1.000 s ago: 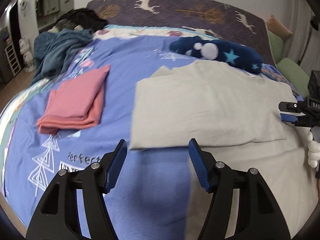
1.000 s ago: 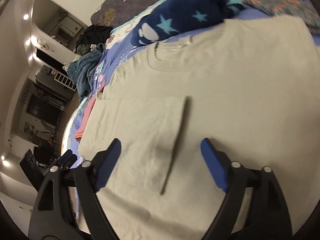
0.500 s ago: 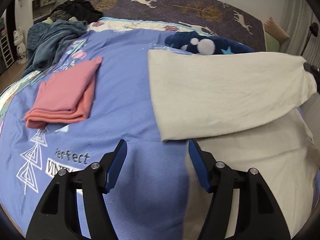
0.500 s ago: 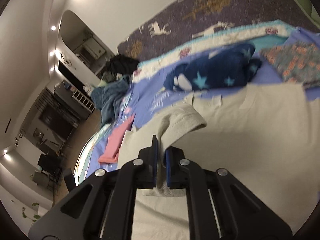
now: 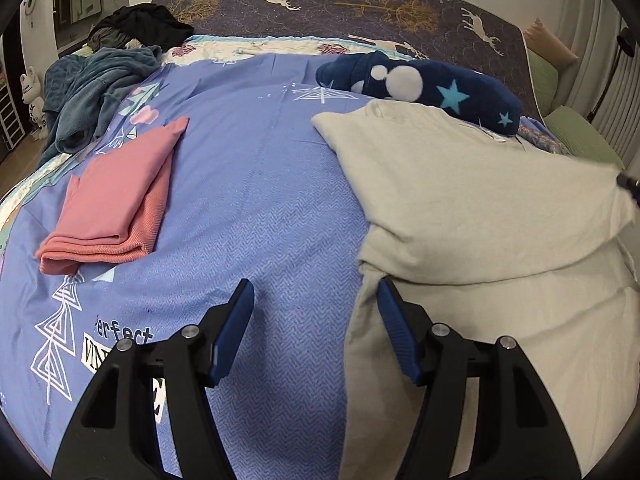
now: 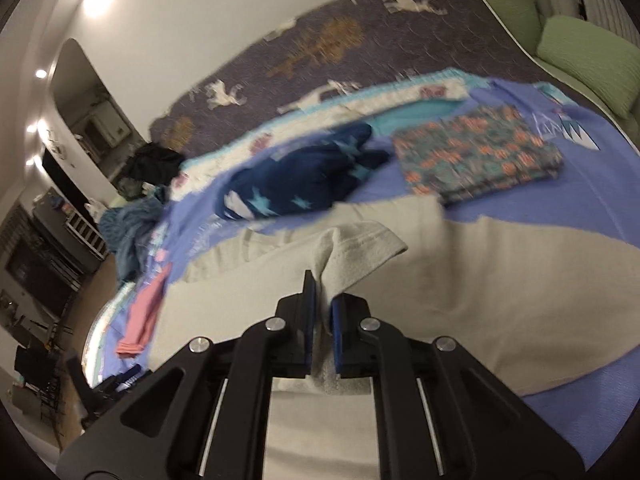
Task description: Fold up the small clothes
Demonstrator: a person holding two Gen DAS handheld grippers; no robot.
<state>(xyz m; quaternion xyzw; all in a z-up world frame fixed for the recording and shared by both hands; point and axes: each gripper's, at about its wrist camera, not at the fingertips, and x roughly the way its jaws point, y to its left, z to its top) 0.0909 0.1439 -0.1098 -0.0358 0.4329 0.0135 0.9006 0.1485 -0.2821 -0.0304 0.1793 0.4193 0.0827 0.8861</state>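
Note:
A beige T-shirt [image 5: 460,200] lies on the right half of the blue bedspread [image 5: 248,208], with one layer lifted and pulled over toward the right. My right gripper [image 6: 323,296] pinches a bunched edge of that beige T-shirt [image 6: 460,280] and holds it raised above the bed. Its jaws are opening slightly, but the fabric still sits pressed between the pads. My left gripper [image 5: 316,292] hovers open over the bedspread at the shirt's left edge. Its right finger is just over the fabric and nothing is between the fingers.
A folded pink garment [image 5: 116,200] lies at the left of the bed. A navy star-print fleece [image 5: 420,84] rests behind the shirt, and a folded patterned cloth [image 6: 480,152] to its right. Teal and dark clothes [image 5: 92,92] pile at the far left; green cushions [image 6: 580,48] flank the bed.
The right gripper went from open above the flat shirt to closed on its edge, then rose and carried it rightward. The folded layer slid right. The left gripper edged forward slightly.

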